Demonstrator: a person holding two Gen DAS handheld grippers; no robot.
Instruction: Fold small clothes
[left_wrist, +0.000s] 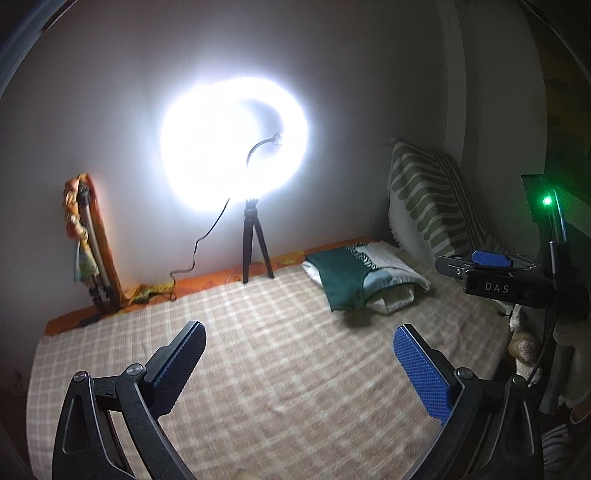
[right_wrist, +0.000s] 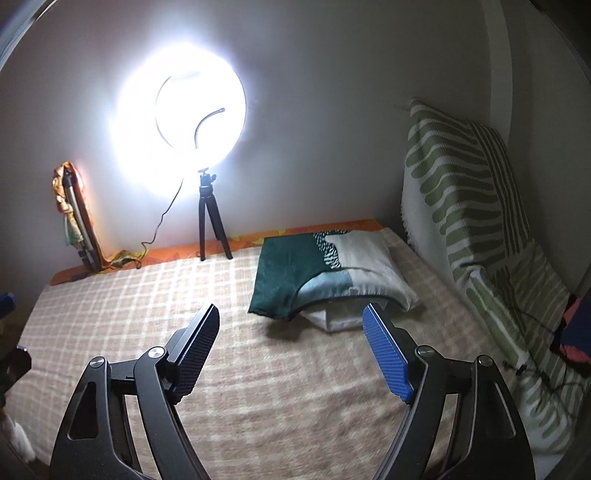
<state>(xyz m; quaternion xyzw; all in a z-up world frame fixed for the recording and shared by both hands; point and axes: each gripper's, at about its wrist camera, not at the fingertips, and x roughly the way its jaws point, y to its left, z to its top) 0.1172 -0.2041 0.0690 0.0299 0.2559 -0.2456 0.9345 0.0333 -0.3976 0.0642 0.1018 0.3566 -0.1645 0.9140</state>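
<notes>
A folded garment (left_wrist: 354, 275) in dark green, pale teal and white lies at the far right of the checked beige blanket (left_wrist: 258, 369); a folded white piece sticks out beneath it. It also shows in the right wrist view (right_wrist: 317, 273). My left gripper (left_wrist: 299, 332) is open and empty, held above the blanket, well short of the garment. My right gripper (right_wrist: 291, 314) is open and empty, just in front of the garment's near edge. The right gripper also shows at the right edge of the left wrist view (left_wrist: 491, 271).
A bright ring light on a small black tripod (left_wrist: 255, 240) stands at the back by the wall, with its cable trailing left. A folded tripod wrapped in orange cloth (left_wrist: 92, 243) leans at back left. A green-striped cushion (right_wrist: 465, 184) leans against the right wall.
</notes>
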